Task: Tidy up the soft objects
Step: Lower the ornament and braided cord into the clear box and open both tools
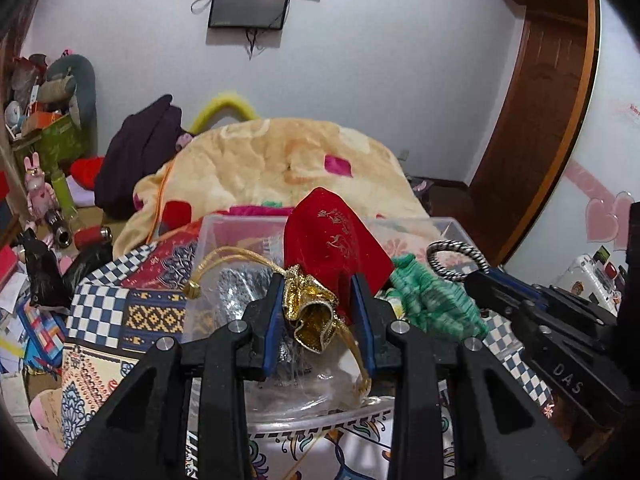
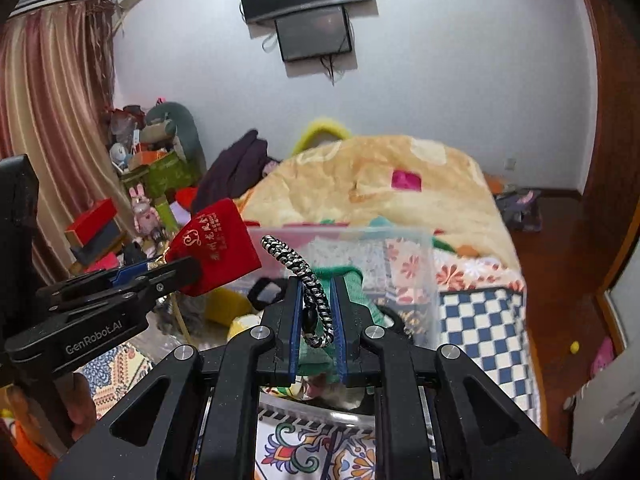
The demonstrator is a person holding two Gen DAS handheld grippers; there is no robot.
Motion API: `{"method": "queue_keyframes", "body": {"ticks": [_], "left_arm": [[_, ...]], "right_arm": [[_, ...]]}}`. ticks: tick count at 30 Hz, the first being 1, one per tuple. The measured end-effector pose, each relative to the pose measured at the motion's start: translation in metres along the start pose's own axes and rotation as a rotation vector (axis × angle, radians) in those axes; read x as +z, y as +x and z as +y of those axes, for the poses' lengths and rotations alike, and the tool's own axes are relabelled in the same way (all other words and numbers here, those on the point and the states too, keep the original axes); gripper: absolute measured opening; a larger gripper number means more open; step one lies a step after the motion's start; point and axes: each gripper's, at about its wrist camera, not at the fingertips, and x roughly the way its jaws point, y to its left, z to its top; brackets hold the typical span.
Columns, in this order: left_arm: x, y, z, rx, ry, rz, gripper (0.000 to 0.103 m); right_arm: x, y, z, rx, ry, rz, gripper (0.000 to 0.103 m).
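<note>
My left gripper is shut on the gold neck of a red velvet pouch with gold print and gold drawstrings, holding it upright over a clear plastic bin. The pouch also shows in the right wrist view. My right gripper is shut on a black-and-white braided cord ring, held above the same bin. The ring shows at the right of the left wrist view. A green knitted item and a grey glittery item lie in the bin.
The bin sits on a patterned checkered cloth on a bed with a peach blanket. Clutter, toys and boxes stand at the left by a curtain. A wooden door is at the right.
</note>
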Motion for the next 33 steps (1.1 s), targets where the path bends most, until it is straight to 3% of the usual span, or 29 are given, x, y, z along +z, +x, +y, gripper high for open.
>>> {"method": "queue_keyframes", "body": {"ticks": [7, 13, 17, 22, 30, 33], "left_arm": [[-0.009, 0.010, -0.003, -0.007, 0.029, 0.049, 0.037], [-0.014, 0.002, -0.003, -0.029, 0.031, 0.057, 0.043], [-0.014, -0.013, -0.002, -0.053, 0.023, 0.047, 0.043], [-0.007, -0.050, -0.007, -0.070, 0.041, -0.026, 0.043], [0.002, -0.129, -0.024, -0.087, 0.103, -0.201, 0.043], [0.002, -0.158, -0.031, -0.088, 0.123, -0.267, 0.051]], "right_arm": [[-0.014, 0.012, 0.002, -0.016, -0.020, 0.073, 0.026], [-0.014, 0.001, 0.000, -0.038, -0.038, 0.072, 0.041], [-0.011, -0.014, -0.001, -0.044, -0.043, 0.046, 0.044], [-0.002, -0.040, -0.001, -0.045, -0.052, -0.017, 0.044], [0.015, -0.106, 0.013, -0.025, -0.075, -0.188, 0.045], [0.017, -0.129, 0.021, -0.023, -0.095, -0.249, 0.045]]}}
